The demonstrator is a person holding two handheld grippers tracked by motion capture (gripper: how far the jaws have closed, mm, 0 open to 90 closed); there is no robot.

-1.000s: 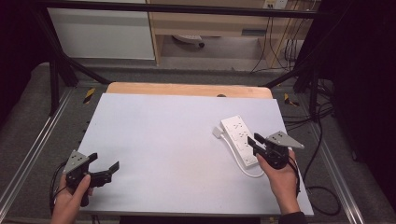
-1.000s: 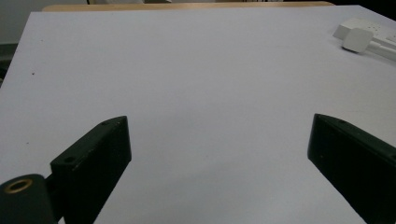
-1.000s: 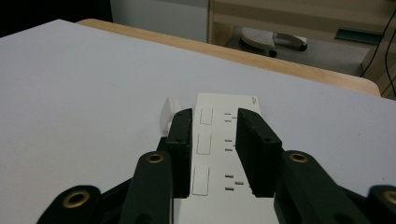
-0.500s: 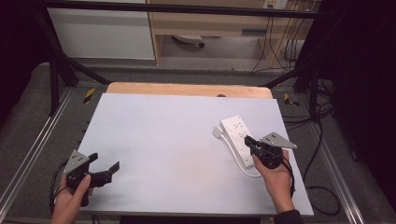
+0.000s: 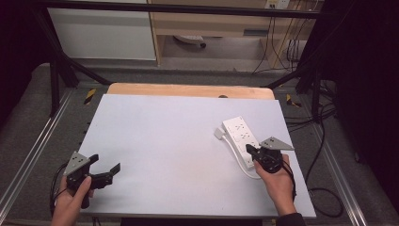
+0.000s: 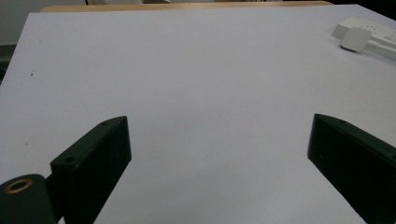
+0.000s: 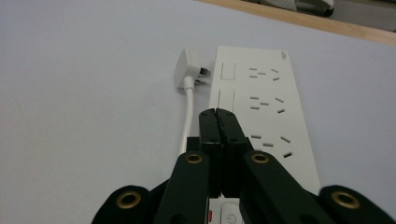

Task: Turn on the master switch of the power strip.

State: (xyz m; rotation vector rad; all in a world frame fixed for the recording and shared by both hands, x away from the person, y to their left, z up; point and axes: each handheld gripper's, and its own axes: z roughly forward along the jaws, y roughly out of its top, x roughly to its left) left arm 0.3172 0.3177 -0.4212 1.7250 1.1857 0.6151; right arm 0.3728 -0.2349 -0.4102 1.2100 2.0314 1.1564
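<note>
Overhead, one power strip (image 5: 241,140), one plug (image 7: 188,68), two grippers: left gripper (image 5: 104,165), right gripper (image 5: 249,150).

The left gripper (image 5: 104,168), held in the left hand (image 5: 70,202) at the worktop's (image 5: 169,127) near left corner, has its fingers (image 6: 93,154) spread wide apart. The right gripper (image 7: 217,114), held in the right hand (image 5: 278,183) near the worktop's right edge, has its fingers pressed together.

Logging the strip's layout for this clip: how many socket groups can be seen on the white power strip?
3, in a row along the flat white plastic power strip: far, middle, near. The shut right claw covers the near end, so more may be hidden.
</note>
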